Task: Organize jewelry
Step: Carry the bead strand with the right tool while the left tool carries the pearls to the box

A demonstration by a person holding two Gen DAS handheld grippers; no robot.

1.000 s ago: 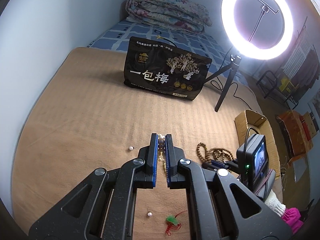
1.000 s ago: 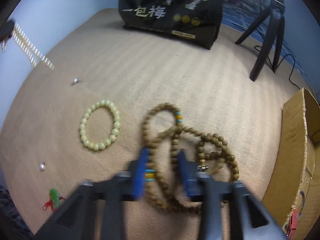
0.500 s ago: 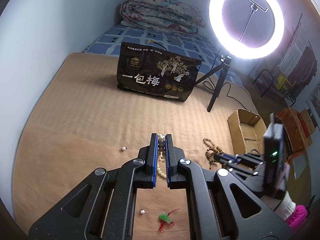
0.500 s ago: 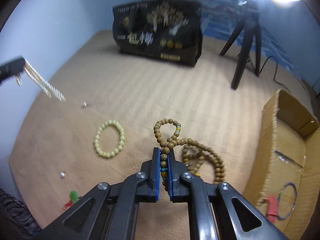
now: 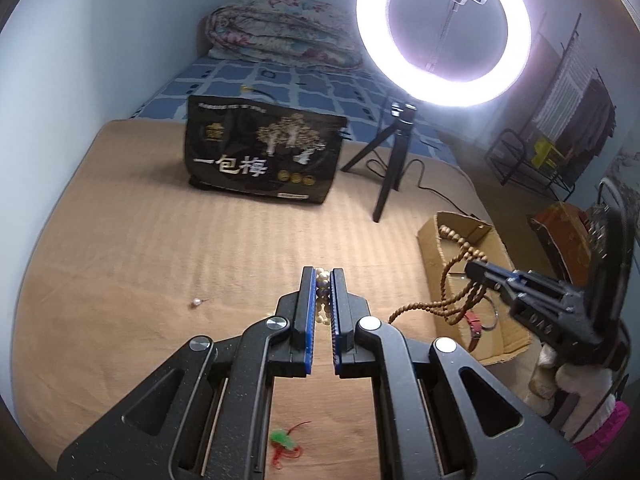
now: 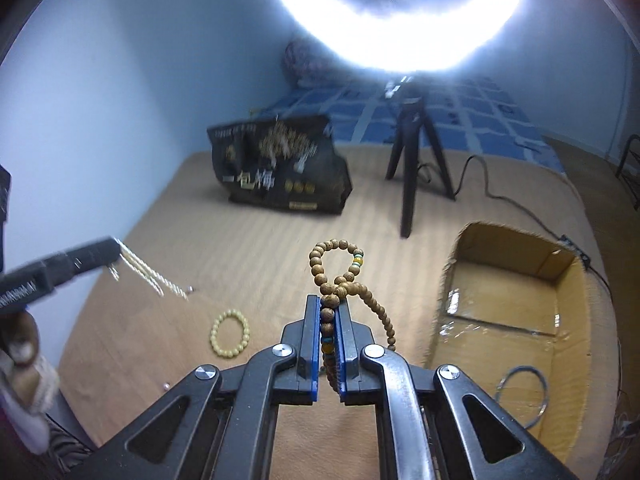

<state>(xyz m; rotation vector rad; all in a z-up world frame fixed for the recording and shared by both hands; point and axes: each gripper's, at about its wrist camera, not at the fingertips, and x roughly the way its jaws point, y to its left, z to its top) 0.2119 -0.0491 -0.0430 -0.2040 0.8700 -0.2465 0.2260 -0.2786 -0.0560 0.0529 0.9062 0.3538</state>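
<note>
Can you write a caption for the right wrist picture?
Right gripper lifts brown bead necklace toward the cardboard box.

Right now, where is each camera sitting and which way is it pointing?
Left wrist: rides the left gripper, facing forward over the tan mat; its fingers clamp a pearl strand, and the right gripper shows at right.
Right wrist: rides the right gripper, shut on wooden beads, with the cardboard box ahead.
Both share the black bag, ring light and box.
</note>
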